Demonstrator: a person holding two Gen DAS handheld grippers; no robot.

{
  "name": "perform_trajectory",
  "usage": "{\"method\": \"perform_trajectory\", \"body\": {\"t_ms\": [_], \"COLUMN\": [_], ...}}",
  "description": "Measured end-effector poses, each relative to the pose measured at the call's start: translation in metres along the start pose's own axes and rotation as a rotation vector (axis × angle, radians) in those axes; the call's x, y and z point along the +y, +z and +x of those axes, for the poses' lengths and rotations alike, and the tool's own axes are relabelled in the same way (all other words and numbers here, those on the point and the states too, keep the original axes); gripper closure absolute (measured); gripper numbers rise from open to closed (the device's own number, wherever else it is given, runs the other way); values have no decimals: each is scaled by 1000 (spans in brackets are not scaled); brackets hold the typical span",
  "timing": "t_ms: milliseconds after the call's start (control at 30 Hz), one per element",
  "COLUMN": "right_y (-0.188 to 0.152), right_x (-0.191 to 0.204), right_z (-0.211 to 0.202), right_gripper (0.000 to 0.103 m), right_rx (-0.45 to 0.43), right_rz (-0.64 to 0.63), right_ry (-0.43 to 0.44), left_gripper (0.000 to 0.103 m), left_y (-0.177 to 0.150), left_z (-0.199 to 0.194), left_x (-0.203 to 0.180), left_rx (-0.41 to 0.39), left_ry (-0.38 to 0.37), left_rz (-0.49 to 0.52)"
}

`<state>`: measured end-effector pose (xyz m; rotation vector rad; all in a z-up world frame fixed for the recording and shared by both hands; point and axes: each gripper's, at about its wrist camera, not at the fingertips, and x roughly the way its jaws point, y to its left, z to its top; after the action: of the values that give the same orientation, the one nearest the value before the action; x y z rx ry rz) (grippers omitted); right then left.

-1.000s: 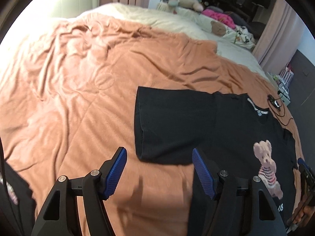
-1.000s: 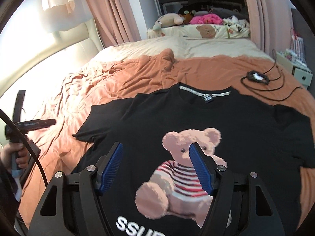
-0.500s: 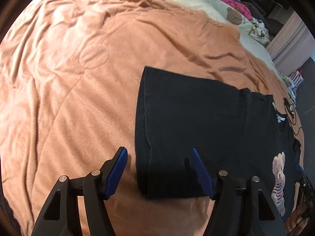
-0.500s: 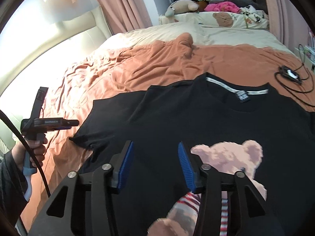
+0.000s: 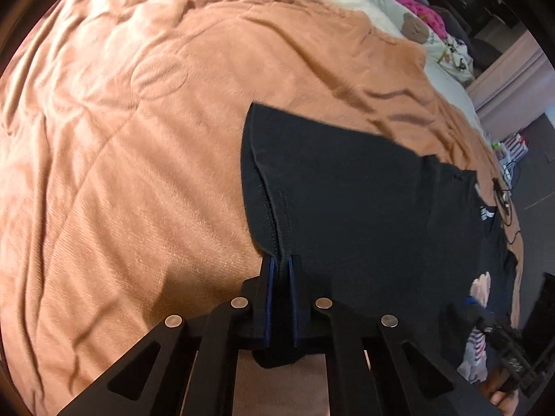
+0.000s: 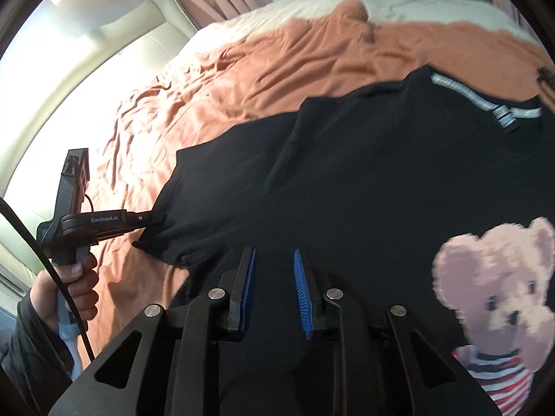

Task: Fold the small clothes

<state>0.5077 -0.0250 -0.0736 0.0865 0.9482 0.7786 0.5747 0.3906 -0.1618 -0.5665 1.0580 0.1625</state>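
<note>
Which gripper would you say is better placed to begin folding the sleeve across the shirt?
Left, I'd judge. The left gripper is already clamped on the sleeve hem of the black T-shirt. The right gripper is closing over the shirt body, with a gap between its pads.

Left of the black T-shirt point(image 5: 347, 190), the orange blanket point(image 5: 121, 138) lies bare to the bed's left edge. A black cable point(image 5: 504, 197) lies beyond the collar, and plush toys point(image 5: 414, 27) line the far end.
</note>
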Motion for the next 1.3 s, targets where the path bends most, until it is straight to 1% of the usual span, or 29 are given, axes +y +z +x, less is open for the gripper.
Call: {"method": "perform_trajectory", "body": {"t_ms": [100,267,400,467,533,633,667,733,800,900,933,1000,1033,1067,1100,1133,1300], "right_y": [6,12,17,17,17,16,18,21,24,24,26,24,24,23,23,23,21], "right_x": [-3,-8,-12,-13,-12,-11,-12,-17,-19,-32,-36,-48,-52,-56,-61,-65,-79], "right_z": [19,48,68,80,95,111,114,115,109,91,91,83,78,73,69,64,46], "right_gripper": [84,84,92,97,100,101,103,103,99,99,97,84,70,59,55,54,54], "right_rx": [22,79,96,108,126,128,129,147,142,130,130,121,112,102,92,84,58], "right_rz": [51,139,211,235,256,256,256,274,267,269,276,299,306,310,312,312,306], "right_ry": [38,59,129,148,170,175,173,188,193,204,200,196,194,188,181,176,152], "left_gripper": [96,96,96,96,96,97,97,97,97,97,97,97,97,97,97,97,97], "left_y": [4,11,14,14,13,10,8,5,3,2,1,-1,-2,-4,-5,-7,-19], "left_z": [-17,-30,-41,-46,-51,-57,-57,-58,-61,-68,-70,-72,-73,-74,-74,-73,-65], "left_x": [-8,-20,-27,-34,-40,-51,-54,-62,-71,-86,-94,-106,-114,-121,-129,-136,-166], "left_rx": [-31,-52,-75,-81,-87,-100,-100,-97,-99,-105,-106,-105,-105,-105,-104,-100,-81], "left_ry": [-30,-52,-84,-97,-112,-126,-125,-126,-135,-148,-152,-154,-152,-149,-150,-153,-175], "left_rz": [8,27,25,38,46,61,63,68,76,94,101,115,128,142,153,162,199]}}
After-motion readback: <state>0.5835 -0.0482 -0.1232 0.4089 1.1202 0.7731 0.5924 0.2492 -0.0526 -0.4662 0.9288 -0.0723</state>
